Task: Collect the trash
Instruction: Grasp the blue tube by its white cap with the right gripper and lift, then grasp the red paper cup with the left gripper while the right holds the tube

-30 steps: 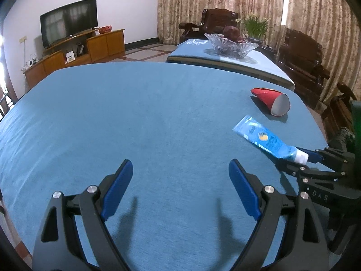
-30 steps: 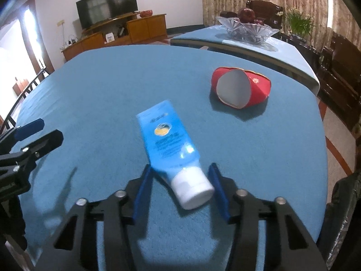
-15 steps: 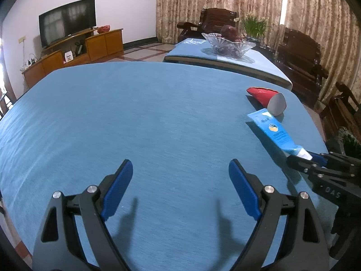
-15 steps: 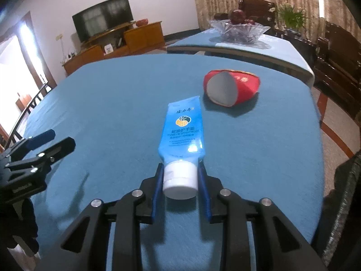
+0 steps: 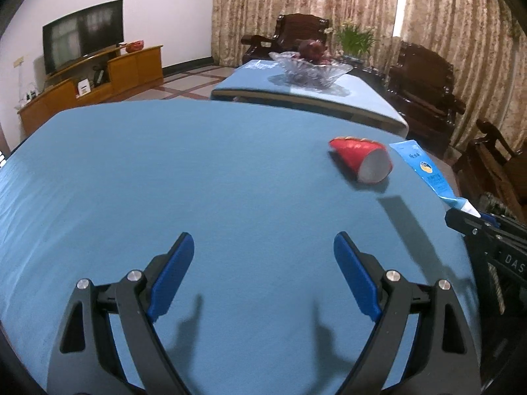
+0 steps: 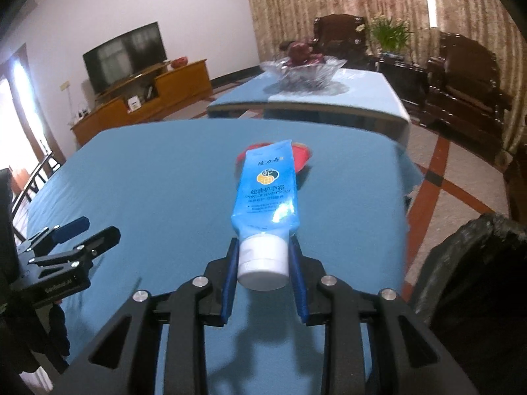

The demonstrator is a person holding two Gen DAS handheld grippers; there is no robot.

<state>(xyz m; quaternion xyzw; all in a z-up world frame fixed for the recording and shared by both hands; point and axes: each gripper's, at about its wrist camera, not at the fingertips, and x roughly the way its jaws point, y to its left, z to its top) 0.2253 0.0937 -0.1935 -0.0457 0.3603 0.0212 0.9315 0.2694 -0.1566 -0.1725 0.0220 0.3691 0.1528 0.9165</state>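
Now the right gripper point(image 6: 263, 265) is gripping the blue hand cream tube point(image 6: 265, 194) by its white cap, after its jaws have just been closing on it. The tube is hanging clear above the blue table point(image 6: 158, 181), its flat end pointing far toward the red paper cup point(image 5: 360, 159). The cup is lying on its side, far right. The left gripper point(image 5: 263, 275) is hovering with jaws wide and nothing between them.
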